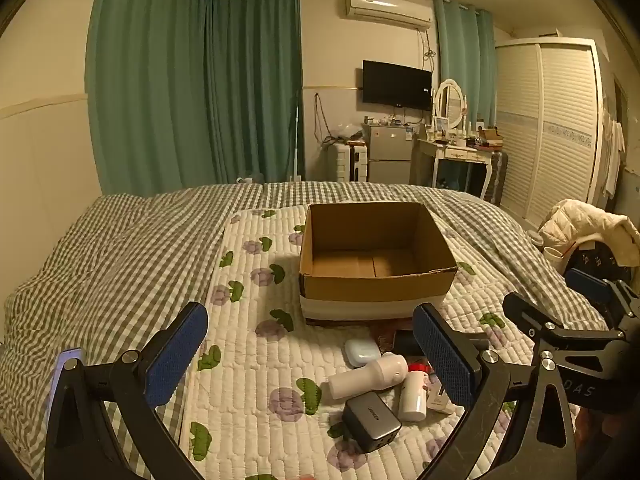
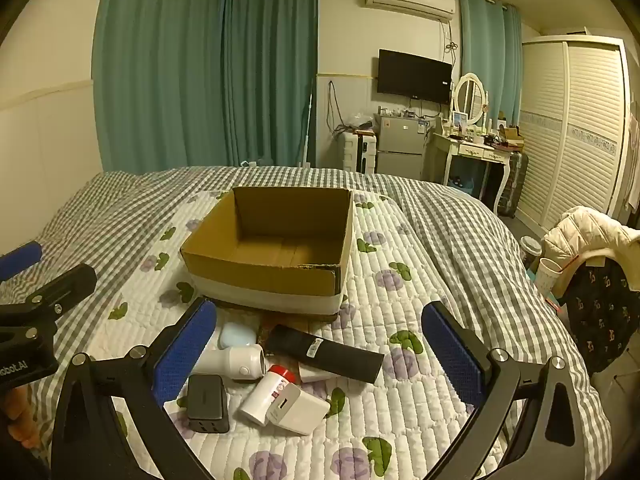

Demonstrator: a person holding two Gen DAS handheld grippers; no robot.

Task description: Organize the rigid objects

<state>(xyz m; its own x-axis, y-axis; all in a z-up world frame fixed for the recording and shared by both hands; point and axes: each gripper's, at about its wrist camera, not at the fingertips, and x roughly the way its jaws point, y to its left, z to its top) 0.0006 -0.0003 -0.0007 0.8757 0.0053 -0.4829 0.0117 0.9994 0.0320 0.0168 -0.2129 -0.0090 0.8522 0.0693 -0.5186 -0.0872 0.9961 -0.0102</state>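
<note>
An empty open cardboard box (image 1: 372, 280) (image 2: 264, 276) stands on a flowered quilt on the bed. In front of it lies a small pile: a pale blue earbud case (image 1: 362, 351) (image 2: 237, 335), a white cylindrical device (image 1: 368, 376) (image 2: 236, 363), a dark grey charger (image 1: 371, 420) (image 2: 206, 402), a white bottle with a red cap (image 1: 414, 394) (image 2: 268, 394), a white adapter (image 2: 300, 408) and a long black box (image 2: 324, 353). My left gripper (image 1: 316, 356) is open and empty above the pile. My right gripper (image 2: 320, 354) is open and empty above it too.
The flowered quilt (image 1: 248, 320) lies over a grey checked bedspread (image 1: 100, 264). A phone (image 1: 66, 364) lies at the left by my left gripper. A chair with a white jacket (image 2: 592, 236) stands right of the bed. A dresser and wardrobe stand beyond.
</note>
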